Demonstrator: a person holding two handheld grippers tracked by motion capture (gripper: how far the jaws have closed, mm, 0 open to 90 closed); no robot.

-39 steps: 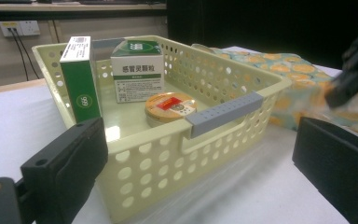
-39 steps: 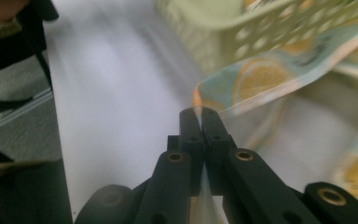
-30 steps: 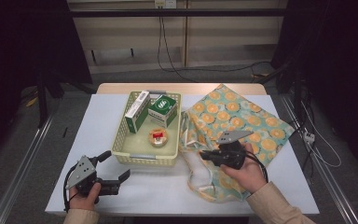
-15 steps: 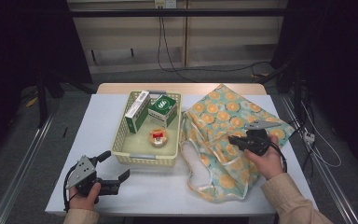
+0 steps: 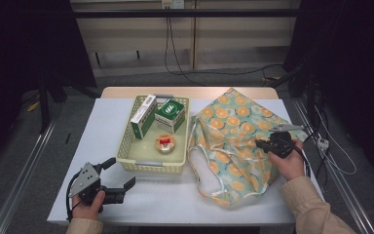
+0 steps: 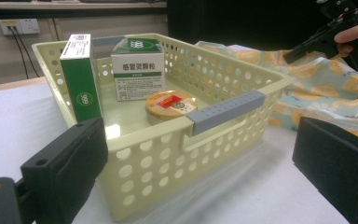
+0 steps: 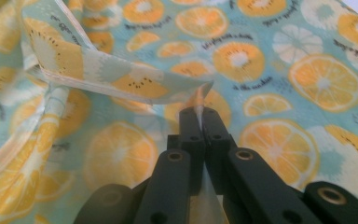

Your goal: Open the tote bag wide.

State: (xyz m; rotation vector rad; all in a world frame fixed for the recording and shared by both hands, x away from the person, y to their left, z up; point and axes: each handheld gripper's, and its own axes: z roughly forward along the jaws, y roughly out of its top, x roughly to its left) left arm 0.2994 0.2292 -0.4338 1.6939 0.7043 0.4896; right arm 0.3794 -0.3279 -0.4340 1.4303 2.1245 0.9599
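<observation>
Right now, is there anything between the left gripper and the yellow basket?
Nothing visible. The left gripper is open and faces the near wall of the basket across bare white table.

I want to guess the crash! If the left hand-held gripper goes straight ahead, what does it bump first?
Probably the near wall of the yellow basket, just below its grey handle. The left hand-held gripper stands open.

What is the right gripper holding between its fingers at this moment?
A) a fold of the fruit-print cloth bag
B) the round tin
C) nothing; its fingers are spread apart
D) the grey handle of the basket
A: in the right gripper view, the right gripper is closed on a fold of the fruit-print cloth bag.
</observation>
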